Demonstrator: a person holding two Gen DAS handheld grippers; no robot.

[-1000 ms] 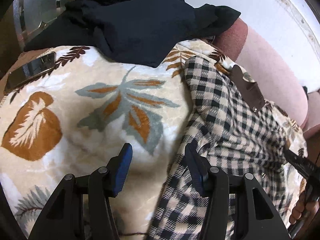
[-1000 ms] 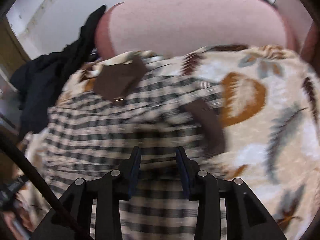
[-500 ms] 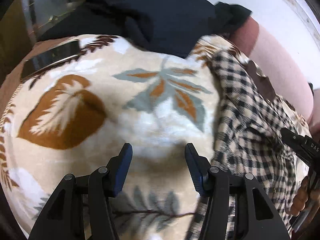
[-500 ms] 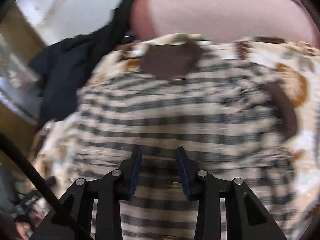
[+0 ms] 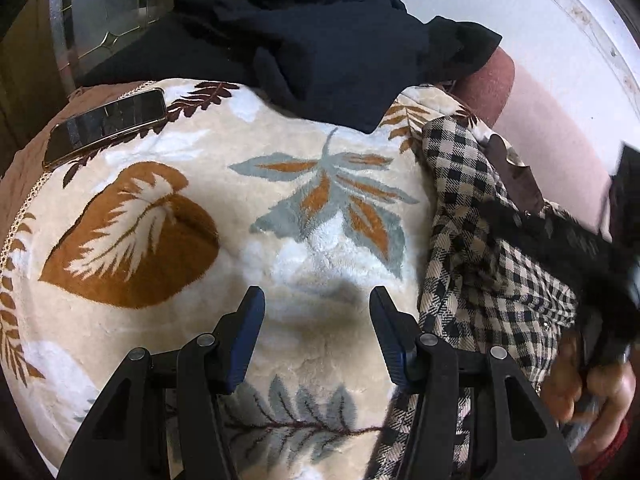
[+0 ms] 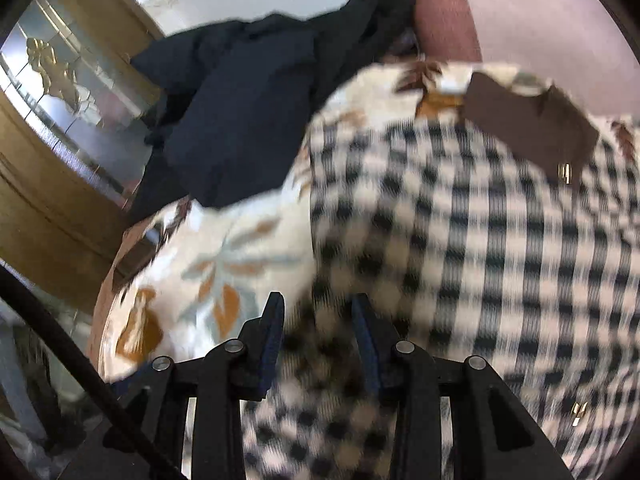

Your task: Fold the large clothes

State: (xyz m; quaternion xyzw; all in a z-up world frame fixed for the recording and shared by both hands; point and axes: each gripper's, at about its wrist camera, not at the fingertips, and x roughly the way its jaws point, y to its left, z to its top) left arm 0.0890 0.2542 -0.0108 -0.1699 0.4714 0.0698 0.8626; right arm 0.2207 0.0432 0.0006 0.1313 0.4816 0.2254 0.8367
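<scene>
Right gripper (image 6: 318,336) swept left over checked shirt (image 6: 480,240); both grippers gape, empty

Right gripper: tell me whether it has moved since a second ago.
Yes. The right gripper has swung left: the dark garment and mirrored cabinet, earlier at the left edge, now fill that view's left half.

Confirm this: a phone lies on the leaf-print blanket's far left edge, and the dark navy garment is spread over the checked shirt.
Not quite. In the left wrist view the dark navy garment lies on the leaf-print blanket, beside the checked shirt, not over it. The phone is at the blanket's far left edge, as said.
</scene>
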